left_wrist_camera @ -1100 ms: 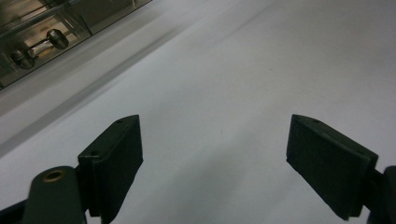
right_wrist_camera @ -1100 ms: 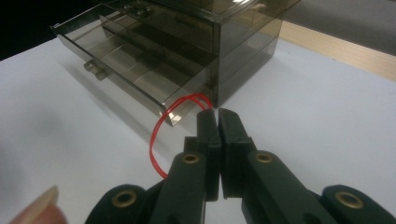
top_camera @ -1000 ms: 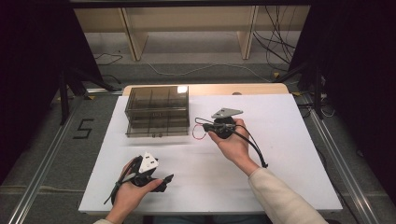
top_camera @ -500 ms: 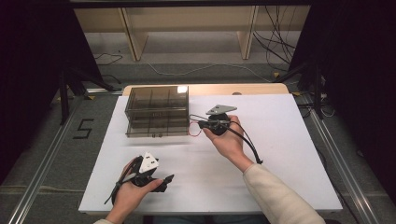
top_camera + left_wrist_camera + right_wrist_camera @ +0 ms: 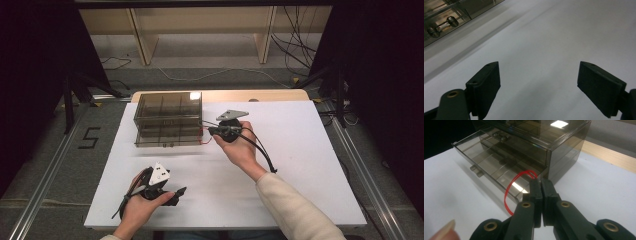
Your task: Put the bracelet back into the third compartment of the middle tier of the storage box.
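Jaws pressed tight together on the right gripper point(image 5: 541, 185), and pinched between them is a red rubber band point(image 5: 512, 190), its loop drooping over the front corner of the pulled-out lower drawer point(image 5: 496, 173) of a smoky clear drawer box point(image 5: 167, 117). From above, the right gripper point(image 5: 216, 131) sits just beside the box's right front corner, band point(image 5: 202, 135) dangling against the drawer edge, a black cable point(image 5: 260, 150) looping back past the wrist. Down at the near edge, the left gripper point(image 5: 172, 192) rests low over the sheet with its jaws spread wide apart, nothing between them; its own camera sees the left gripper point(image 5: 537, 85) facing bare white surface, with the box's small drawer handle point(image 5: 441, 26) off at the top corner. The two grippers are well apart. The table is covered by a white board point(image 5: 300, 150), a strip of pale wood point(image 5: 270, 95) showing along its far edge. Beyond that, a grey floor with loose cables point(image 5: 215, 74), wooden shelf legs point(image 5: 142, 40), dark curtains either side, metal rails along the floor, and a "5" point(image 5: 90, 137) marked on the left.
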`<action>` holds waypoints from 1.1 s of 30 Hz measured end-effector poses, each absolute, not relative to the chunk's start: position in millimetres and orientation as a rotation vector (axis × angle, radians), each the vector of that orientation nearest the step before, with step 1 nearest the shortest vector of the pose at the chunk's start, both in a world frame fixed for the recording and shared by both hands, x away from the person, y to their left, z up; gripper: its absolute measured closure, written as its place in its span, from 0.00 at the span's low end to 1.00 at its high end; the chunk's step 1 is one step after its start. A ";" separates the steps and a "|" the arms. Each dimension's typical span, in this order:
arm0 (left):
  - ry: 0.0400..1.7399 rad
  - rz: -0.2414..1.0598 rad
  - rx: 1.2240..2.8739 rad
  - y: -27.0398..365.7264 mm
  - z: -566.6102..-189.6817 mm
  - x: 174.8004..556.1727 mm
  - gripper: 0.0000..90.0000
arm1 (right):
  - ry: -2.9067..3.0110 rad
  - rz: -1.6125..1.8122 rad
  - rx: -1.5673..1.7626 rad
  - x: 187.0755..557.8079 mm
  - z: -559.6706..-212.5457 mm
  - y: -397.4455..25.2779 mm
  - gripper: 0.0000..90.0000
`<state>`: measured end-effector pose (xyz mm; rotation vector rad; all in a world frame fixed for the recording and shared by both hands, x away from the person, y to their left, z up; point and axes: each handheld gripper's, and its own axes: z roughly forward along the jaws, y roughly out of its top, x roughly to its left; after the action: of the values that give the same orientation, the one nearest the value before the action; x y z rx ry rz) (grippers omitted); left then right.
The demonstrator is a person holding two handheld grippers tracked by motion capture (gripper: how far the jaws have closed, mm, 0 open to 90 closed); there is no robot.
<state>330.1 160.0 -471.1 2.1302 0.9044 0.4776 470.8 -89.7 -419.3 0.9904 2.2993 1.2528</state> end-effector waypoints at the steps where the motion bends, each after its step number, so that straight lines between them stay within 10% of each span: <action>1: 0.904 0.476 2.130 160.0 -471.2 330.0 0.20 | 2.301 1.255 0.993 470.9 -419.1 -88.7 0.98; 33: 0.901 0.481 2.130 160.5 -470.8 330.1 0.20 | 2.303 1.264 0.977 484.1 -418.8 -66.2 0.99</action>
<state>330.1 160.5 -470.8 2.1301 0.9013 0.4806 484.1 -66.2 -418.8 0.9770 2.3027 1.2644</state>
